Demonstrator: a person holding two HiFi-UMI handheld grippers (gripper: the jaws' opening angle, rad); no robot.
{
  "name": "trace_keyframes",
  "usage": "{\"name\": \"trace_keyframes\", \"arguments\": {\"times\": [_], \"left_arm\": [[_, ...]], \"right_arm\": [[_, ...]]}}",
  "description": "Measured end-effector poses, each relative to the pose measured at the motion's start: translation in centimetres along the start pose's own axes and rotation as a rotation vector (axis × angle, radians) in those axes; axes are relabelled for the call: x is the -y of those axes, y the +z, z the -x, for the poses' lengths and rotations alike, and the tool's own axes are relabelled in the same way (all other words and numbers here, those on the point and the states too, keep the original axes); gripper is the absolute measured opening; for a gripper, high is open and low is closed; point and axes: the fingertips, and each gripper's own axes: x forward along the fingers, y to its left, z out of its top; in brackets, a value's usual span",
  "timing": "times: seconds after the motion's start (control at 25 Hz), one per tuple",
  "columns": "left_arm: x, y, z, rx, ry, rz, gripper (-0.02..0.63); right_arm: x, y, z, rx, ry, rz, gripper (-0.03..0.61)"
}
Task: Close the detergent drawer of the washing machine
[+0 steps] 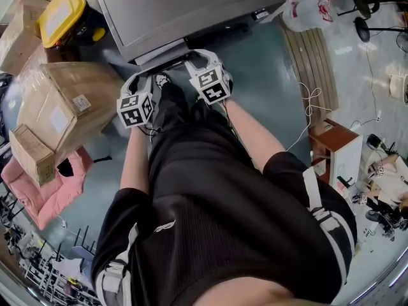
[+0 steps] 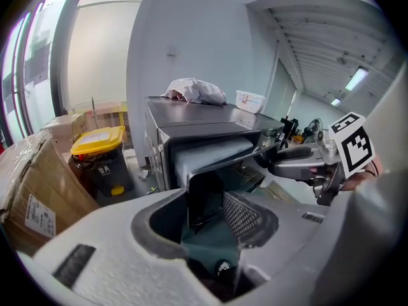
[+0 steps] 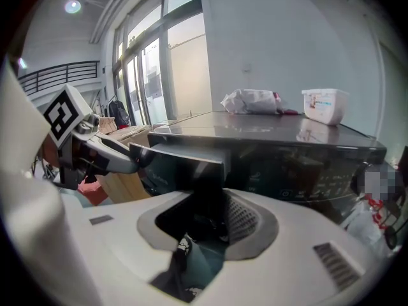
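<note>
Workshop or storage-type test space. A washing machine (image 1: 185, 11) stands on a bare painted floor (image 1: 274, 88), with taped cardboard boxes (image 1: 64, 101) and a yellow-lidded black bin (image 2: 97, 146) stacked beside it. Loose cables (image 1: 308, 104) trail over the floor. Tall windows (image 3: 159, 75), an upper-level railing (image 3: 57, 76) and ceiling strip lights (image 2: 356, 78) give it an industrial look.

Drawer (image 2: 207, 153) is poking out of the washer (image 2: 197, 115), its front edge between the left gripper's (image 2: 207, 209) spread jaws.
</note>
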Motion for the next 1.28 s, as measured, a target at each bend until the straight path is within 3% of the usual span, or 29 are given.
{"name": "trace_keyframes", "arguments": {"times": [0.48, 0.84, 0.96, 1.12, 1.28], "left_arm": [[-1.4, 1.9, -1.1, 0.016, 0.019, 0.022, 0.172], [-2.1, 2.2, -1.4, 0.01, 0.079, 0.143, 0.175], [-1.9, 2.3, -1.3, 0.003, 0.1, 0.16, 0.175], [-1.8, 2.6, -0.9, 0.033, 0.098, 0.201, 0.204], [-1.6, 3.3, -0.5, 0.06, 0.128, 0.173, 0.212]], "right_arm": [[0.9, 1.5, -1.6, -0.004, -0.053, -0.043, 0.135], [1.3, 1.2, -2.6, 0.02, -0.069, -0.294, 0.133], [1.4, 1.4, -2.3, 0.028, -0.077, -0.328, 0.131], [0.5, 2.2, -2.1, 0.058, -0.05, -0.388, 0.234], [0.7, 2.2, -1.9, 0.05, -0.089, -0.4, 0.238]]}}
